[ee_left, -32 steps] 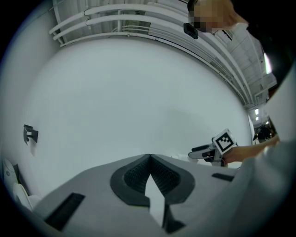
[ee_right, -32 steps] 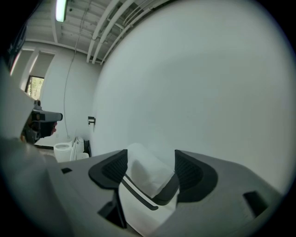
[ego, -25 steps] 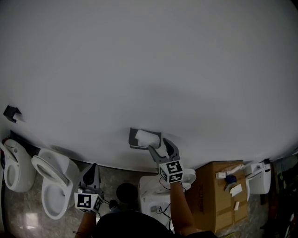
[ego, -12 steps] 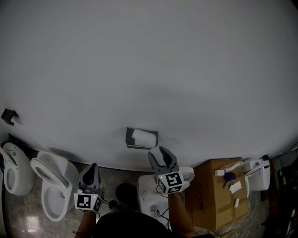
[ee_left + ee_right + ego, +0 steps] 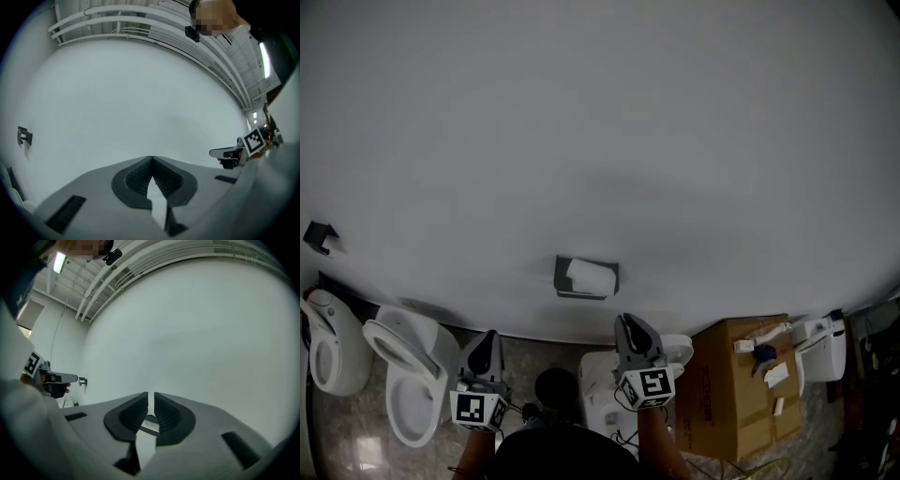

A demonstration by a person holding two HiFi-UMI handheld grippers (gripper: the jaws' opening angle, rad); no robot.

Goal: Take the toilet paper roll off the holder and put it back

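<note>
The white toilet paper roll (image 5: 590, 277) sits in its dark holder (image 5: 562, 278) on the white wall. My right gripper (image 5: 630, 324) hangs below and right of the holder, apart from the roll. Its jaws are closing and are nearly together, with nothing between them (image 5: 151, 397). Low on the left, far from the holder, my left gripper (image 5: 490, 337) points up, and its tips (image 5: 151, 159) meet on nothing. Each gripper view shows mostly bare wall, with the other gripper at the side: the right gripper (image 5: 226, 153) and the left gripper (image 5: 64, 378).
Two white toilets (image 5: 408, 375) (image 5: 323, 349) stand at lower left. Another white fixture (image 5: 602, 392) sits under my right arm. A cardboard box (image 5: 736, 398) with small items on top stands at lower right. A small black bracket (image 5: 319, 236) is fixed to the wall at far left.
My right gripper has drawn back and down from the roll, and its jaws have narrowed. The roll stays in the holder. The left gripper has not moved.
</note>
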